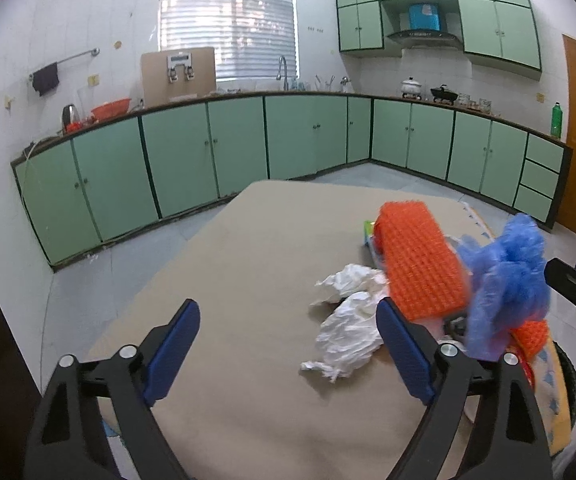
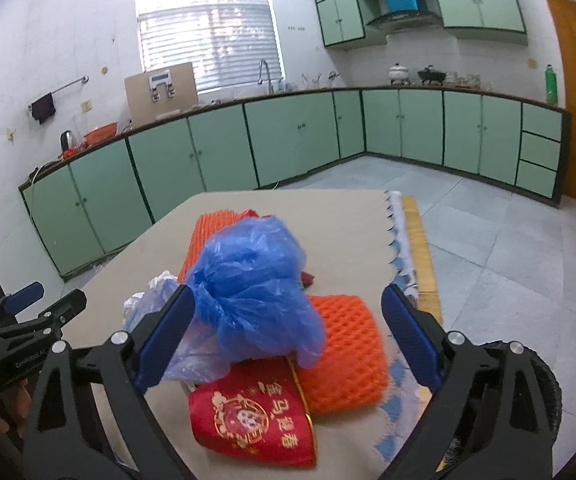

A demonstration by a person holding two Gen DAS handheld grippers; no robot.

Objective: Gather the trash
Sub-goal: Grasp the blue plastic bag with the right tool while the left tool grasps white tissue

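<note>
The trash lies in one heap on the beige table (image 2: pixel 348 232). In the right wrist view the heap fills the middle of the frame. A crumpled blue plastic bag (image 2: pixel 253 292) sits on top. Under it, at the lower middle, is a red packet with gold characters (image 2: pixel 251 420). To the right of the bag lies an orange foam net (image 2: pixel 344 352), and a second orange foam net (image 2: pixel 203 236) shows behind the bag, toward the upper left of the heap. A pale clear plastic bag (image 2: pixel 147 304) lies at the left side of the heap, touching the blue one.

The right gripper (image 2: pixel 288 334) is wide open. Its two blue fingers (image 2: pixel 163 336) stand on both sides of the blue bag, and the left one is close to it or touching; I cannot tell which.

In the left wrist view the left gripper (image 1: pixel 288 348) is also wide open and holds nothing. Crumpled white paper (image 1: pixel 348 320) lies on the table (image 1: pixel 247 260) between its fingers, nearer to the right finger. The same heap is at the right of this frame, with the blue bag (image 1: pixel 504 288) blurred.

Behind the table, in the upper half of both views, run green cabinets (image 2: pixel 300 136).
</note>
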